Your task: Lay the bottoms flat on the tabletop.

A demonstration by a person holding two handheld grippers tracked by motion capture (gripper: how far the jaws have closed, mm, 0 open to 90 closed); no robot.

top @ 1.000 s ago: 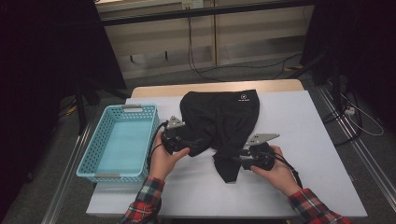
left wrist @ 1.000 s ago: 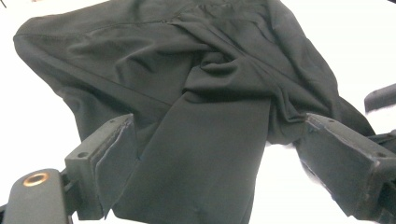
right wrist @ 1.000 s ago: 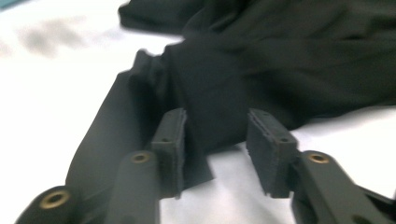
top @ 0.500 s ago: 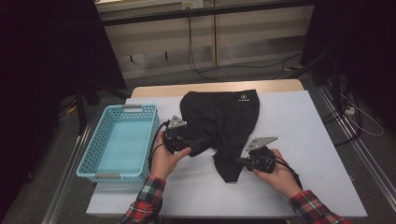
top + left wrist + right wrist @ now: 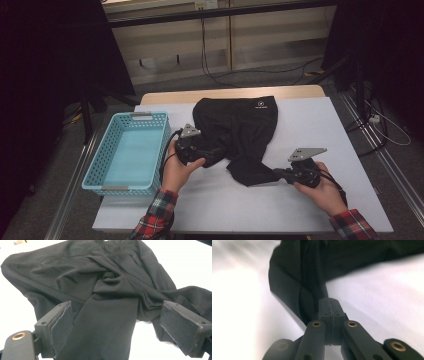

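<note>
Right now my right gripper [image 5: 278, 173] sits at lower right of the high view with its jaws pinched together on a corner of the black garment [image 5: 239, 129]; they have just been closing, and in the right gripper view the pads [image 5: 329, 312] meet with a fold of dark cloth [image 5: 297, 290] running up from them. I take it that the corner is clamped so that I can draw that flap outward and flatten it, since the fabric stretches to a point toward the gripper. My left gripper [image 5: 216, 154], left of centre in the high view, has its jaws standing wide apart, with cloth [image 5: 110, 322] lying between the pads [image 5: 62, 327]; they seem to rest on it rather than squeeze, though the angle makes that hard to confirm. Most likely it is there to pin the bulk of the garment while the other side pulls. The garment itself lies crumpled at the middle of the white table [image 5: 320, 125], its waistband with a small logo toward the top. The blue basket [image 5: 100, 170] stands at the left, apart from the cloth, presumably where the folded piece ends up.
</note>
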